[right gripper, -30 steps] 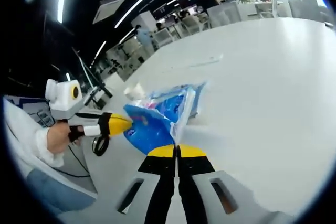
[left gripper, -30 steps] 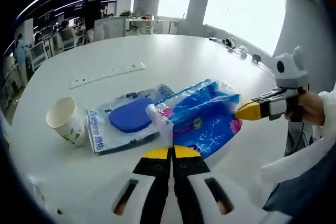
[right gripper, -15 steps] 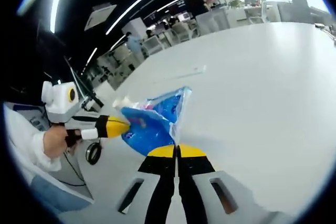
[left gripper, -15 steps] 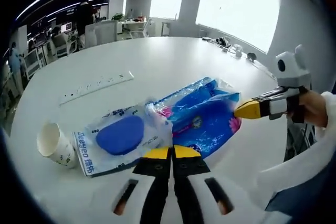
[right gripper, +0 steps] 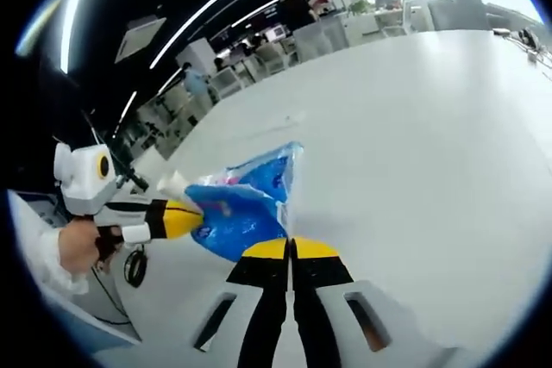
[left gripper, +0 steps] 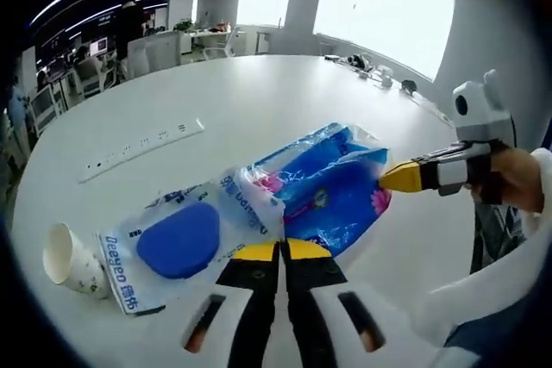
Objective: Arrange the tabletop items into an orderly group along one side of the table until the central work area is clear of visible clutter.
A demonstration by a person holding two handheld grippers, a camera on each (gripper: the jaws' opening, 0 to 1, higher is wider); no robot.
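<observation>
A blue plastic tissue pack is stretched between both grippers above the white table. My left gripper is shut on the pack's near edge. My right gripper comes in from the right, held by a hand, and is shut on the pack's far corner. In the right gripper view the same pack sits between my right gripper and the left gripper. A clear bag with a blue sponge lies left of the pack, partly under it. A paper cup lies tipped beside it.
A white power strip lies on the table beyond the sponge bag. Small items sit at the far table edge near the windows. Office desks and people stand in the background. A white sleeve fills the lower right.
Both grippers have kept their hold on the blue pack and carried it rightward over the table. Sponge bag, cup and power strip now sit further left in the left gripper view.
</observation>
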